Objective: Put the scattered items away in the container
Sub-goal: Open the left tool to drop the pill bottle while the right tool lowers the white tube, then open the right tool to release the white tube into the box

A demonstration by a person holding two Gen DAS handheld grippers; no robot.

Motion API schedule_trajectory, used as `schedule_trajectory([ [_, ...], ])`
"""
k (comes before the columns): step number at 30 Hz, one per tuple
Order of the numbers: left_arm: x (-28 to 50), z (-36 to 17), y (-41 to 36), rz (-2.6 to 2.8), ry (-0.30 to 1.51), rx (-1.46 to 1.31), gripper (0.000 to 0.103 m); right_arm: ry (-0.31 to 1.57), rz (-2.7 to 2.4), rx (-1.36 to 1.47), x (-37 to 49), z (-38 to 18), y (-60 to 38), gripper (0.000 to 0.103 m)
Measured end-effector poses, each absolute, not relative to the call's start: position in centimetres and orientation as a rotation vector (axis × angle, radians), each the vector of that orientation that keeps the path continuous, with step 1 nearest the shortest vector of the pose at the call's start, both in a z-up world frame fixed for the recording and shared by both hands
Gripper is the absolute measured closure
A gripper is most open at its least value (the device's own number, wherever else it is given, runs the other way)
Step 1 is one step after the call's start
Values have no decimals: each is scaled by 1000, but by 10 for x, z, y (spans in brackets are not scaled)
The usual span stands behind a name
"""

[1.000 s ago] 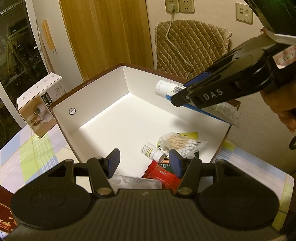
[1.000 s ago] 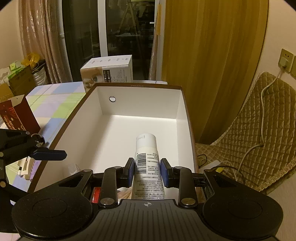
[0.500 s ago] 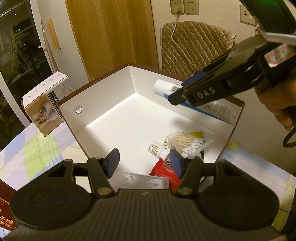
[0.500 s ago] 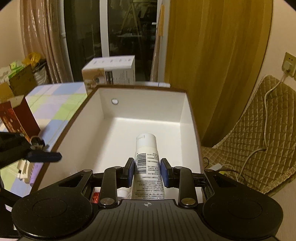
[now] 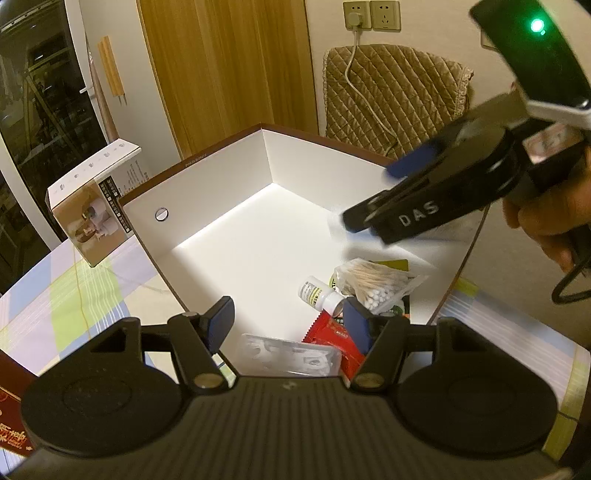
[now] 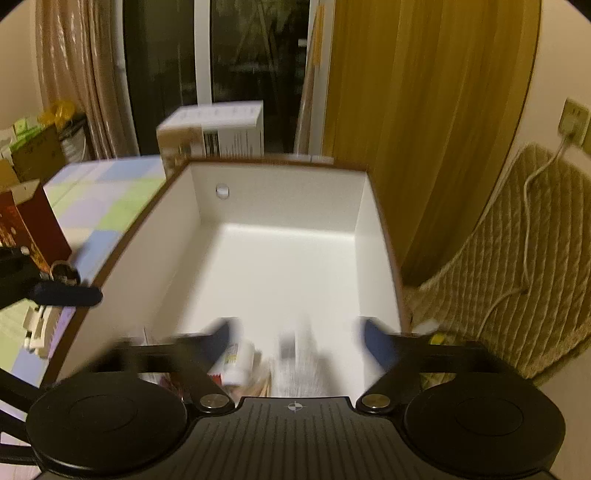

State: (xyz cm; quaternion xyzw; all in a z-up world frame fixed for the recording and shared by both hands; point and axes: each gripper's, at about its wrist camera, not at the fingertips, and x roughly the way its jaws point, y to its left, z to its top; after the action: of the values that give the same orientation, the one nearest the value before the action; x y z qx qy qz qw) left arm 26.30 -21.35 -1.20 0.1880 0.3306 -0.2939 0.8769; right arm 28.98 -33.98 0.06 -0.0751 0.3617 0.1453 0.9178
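Release step: tube into container.
My right gripper (image 6: 295,339) fingers are opening over the container (image 6: 184,229); left gripper (image 5: 286,319) fingers opening, empty. Next: fetch another item.

left tongs (image 5: 286,323) opening, empty | right tongs (image 6: 299,339) opening, empty

A printed carton (image 5: 92,206) stands on the checked tablecloth (image 5: 55,302) beside a dark red box (image 6: 26,229). A quilted cushion (image 5: 391,92) leans by the wall, a cable (image 5: 354,74) running to the socket (image 5: 356,14).
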Motion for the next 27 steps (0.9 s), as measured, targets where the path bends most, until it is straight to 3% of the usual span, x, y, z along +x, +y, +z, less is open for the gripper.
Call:
schedule_trajectory([
  [21, 246, 2, -199, -595, 678, 376, 39, 731, 302, -148, 269, 19, -334, 15],
  [25, 238, 9, -191, -580, 671, 351, 24, 725, 312, -137, 259, 25, -332, 15],
  [27, 233, 13, -186, -574, 670, 339, 21, 728, 319, -127, 253, 28, -331, 15],
])
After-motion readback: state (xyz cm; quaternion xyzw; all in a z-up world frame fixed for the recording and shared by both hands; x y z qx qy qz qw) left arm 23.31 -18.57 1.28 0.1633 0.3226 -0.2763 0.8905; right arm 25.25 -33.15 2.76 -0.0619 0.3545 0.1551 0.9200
